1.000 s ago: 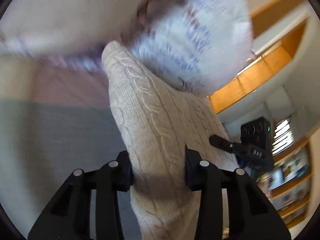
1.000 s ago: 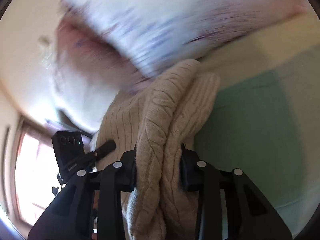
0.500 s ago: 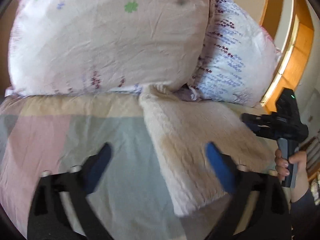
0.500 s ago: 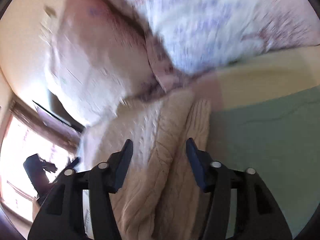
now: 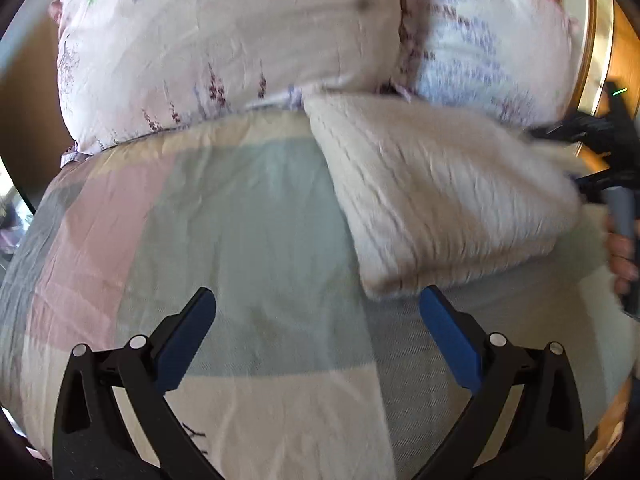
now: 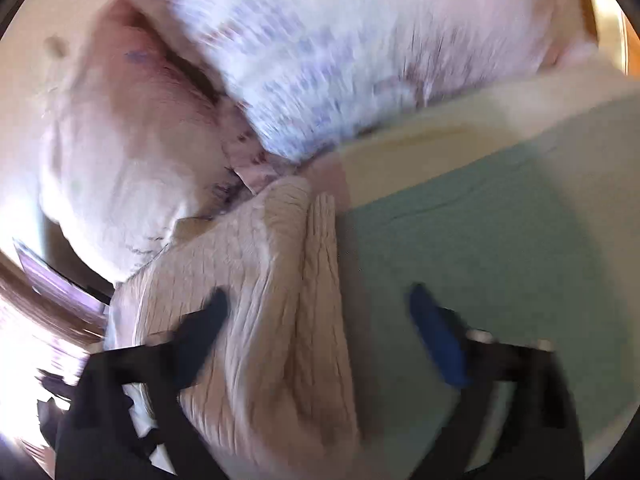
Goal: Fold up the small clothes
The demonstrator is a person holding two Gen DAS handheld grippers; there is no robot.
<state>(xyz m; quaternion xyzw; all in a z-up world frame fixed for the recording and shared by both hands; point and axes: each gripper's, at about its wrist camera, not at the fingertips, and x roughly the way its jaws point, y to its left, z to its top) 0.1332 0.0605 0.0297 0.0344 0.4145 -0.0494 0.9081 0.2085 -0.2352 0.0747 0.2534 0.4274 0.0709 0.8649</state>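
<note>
A cream cable-knit sweater (image 5: pixel 432 196) lies folded on the bed, its far edge against the pillows. My left gripper (image 5: pixel 316 320) is open and empty, held above the bedspread just in front of the sweater's near corner. My right gripper (image 6: pixel 316 316) is open, its jaws spread wide over the sweater (image 6: pixel 272 312), which lies between and under them without being gripped. The right gripper and the hand holding it also show in the left wrist view (image 5: pixel 612 168), at the sweater's right edge. The right wrist view is blurred.
Two patterned pillows (image 5: pixel 224 52) (image 5: pixel 484 40) stand at the head of the bed behind the sweater. The bedspread (image 5: pixel 248 240) has pink, green, grey and cream patches. A wooden frame (image 5: pixel 600 32) rises at the far right.
Both grippers were shut on the sweater a second ago. They have let it go onto the bed, opened wide and drawn back from it.
</note>
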